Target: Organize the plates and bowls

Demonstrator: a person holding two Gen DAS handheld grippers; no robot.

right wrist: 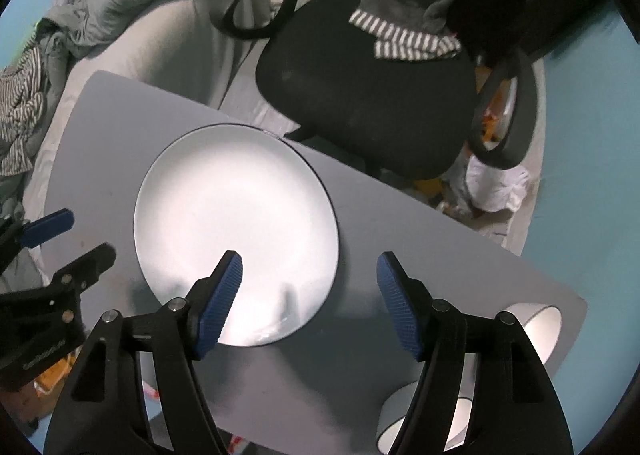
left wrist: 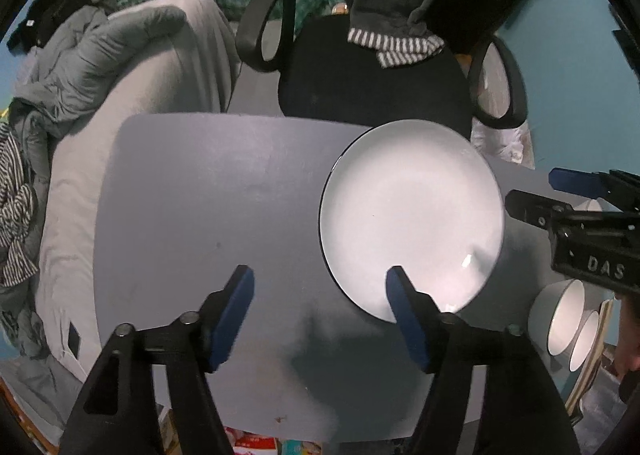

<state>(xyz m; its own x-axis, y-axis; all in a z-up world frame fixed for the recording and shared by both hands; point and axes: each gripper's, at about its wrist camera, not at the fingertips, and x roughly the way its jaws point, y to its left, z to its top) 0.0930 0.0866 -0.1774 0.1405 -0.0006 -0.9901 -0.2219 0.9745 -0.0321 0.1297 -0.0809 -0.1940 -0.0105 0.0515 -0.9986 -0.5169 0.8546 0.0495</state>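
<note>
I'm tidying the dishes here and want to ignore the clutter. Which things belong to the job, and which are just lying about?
Belongs to the job:
- round white plate with dark rim on the grey table
- two white bowls at the table's edge

Just lying about:
- black office chair with draped striped clothing
- grey quilted bedding

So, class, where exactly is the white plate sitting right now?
The white plate lies flat on the grey table, near the edge facing the black office chair, below both open claws, with two bowls off to its right.
</note>
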